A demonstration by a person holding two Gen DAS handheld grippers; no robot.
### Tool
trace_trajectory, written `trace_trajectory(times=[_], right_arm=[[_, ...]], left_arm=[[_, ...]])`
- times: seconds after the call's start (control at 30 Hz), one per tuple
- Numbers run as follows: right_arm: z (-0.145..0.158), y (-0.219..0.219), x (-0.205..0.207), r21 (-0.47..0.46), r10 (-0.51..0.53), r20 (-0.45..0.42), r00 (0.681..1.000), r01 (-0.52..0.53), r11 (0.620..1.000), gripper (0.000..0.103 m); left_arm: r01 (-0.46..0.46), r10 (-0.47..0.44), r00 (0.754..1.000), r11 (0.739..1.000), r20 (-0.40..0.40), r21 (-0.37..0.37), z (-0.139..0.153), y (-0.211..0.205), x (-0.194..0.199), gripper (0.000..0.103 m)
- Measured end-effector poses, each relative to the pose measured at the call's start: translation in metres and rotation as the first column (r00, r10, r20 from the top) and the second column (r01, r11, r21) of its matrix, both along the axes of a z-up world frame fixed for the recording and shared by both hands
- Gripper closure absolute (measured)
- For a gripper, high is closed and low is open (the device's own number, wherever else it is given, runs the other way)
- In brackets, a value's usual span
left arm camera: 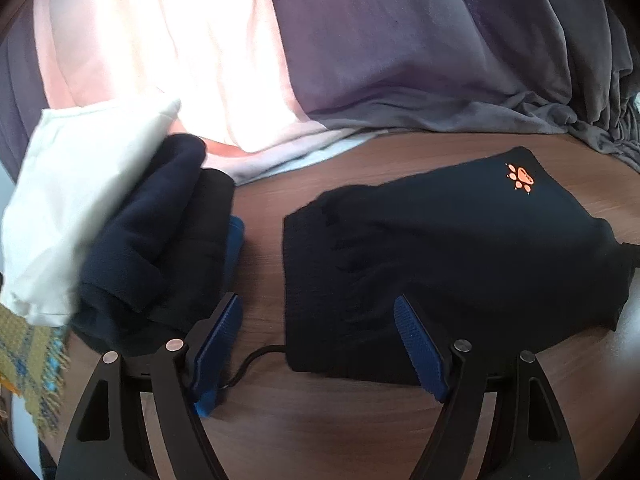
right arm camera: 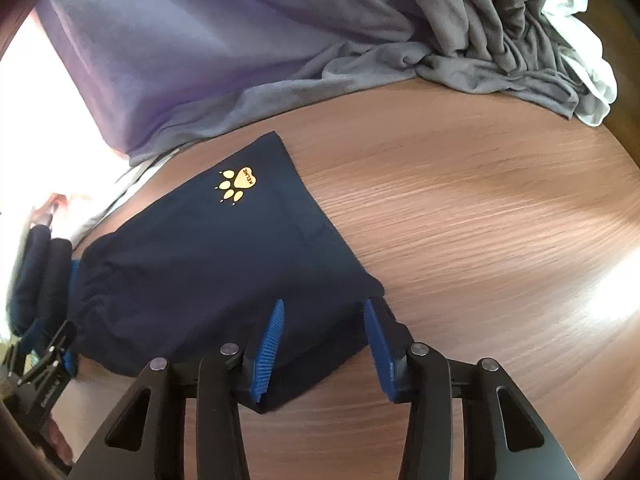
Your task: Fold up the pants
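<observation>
We see folded navy pants flat on wood table; left gripper and right gripper both spread, grasping nothing, over pants' near edge.

Navy pants with orange-yellow paw print; brown wood-grain table.

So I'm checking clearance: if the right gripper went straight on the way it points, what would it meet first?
Probably the folded navy pants with the paw-print logo: the open right gripper already straddles their near corner, though its height above them is unclear.
</observation>
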State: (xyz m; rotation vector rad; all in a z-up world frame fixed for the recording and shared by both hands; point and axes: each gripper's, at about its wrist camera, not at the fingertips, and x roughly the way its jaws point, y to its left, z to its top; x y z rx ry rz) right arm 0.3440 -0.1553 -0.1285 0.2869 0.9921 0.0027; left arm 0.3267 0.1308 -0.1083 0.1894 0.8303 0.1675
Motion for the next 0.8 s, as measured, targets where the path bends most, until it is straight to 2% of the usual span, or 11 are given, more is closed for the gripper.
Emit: trace_trajectory(times=[0.2, 0.37, 0.43, 0.5, 0.63, 0.8], right_arm=[[-0.011, 0.0, 0.001, 0.024, -0.029, -0.056, 0.998, 0.03, 0.999, 0.06], [-0.012, -0.001, 0.006, 0.028, -0.046, -0.052, 0.998, 0.048, 0.998, 0.06], [-0.012, -0.002, 0.007, 0.022, -0.053, -0.047, 0.998, 0.054, 0.998, 0.071], [-0.013, -0.004, 0.008, -0.001, -0.056, -0.047, 0.997, 0.056, 0.998, 0.094], [0.0, -0.004, 0.0, -0.023, -0.036, -0.017, 0.999, 0.035, 0.999, 0.097], [0.023, 0.002, -0.015, -0.128, -0.016, 0.038, 0.999, 0.021, 0.992, 0.097]], left_arm=[[0.001, -0.003, 0.998, 0.999, -0.067, -0.037, -0.019, -0.001, 0.007, 0.031], [0.001, -0.004, 0.995, 1.0, -0.095, -0.025, -0.026, -0.001, 0.006, 0.032], [0.002, -0.004, 0.993, 1.0, -0.119, -0.014, -0.033, -0.002, 0.007, 0.032], [0.012, -0.013, 0.991, 1.0, -0.13, -0.005, -0.037, -0.004, 0.008, 0.032], [0.003, -0.004, 0.989, 1.0, -0.148, -0.005, -0.04, -0.007, 0.009, 0.031], [-0.015, 0.011, 0.983, 1.0, -0.184, -0.019, -0.042, -0.001, 0.01, 0.025]])
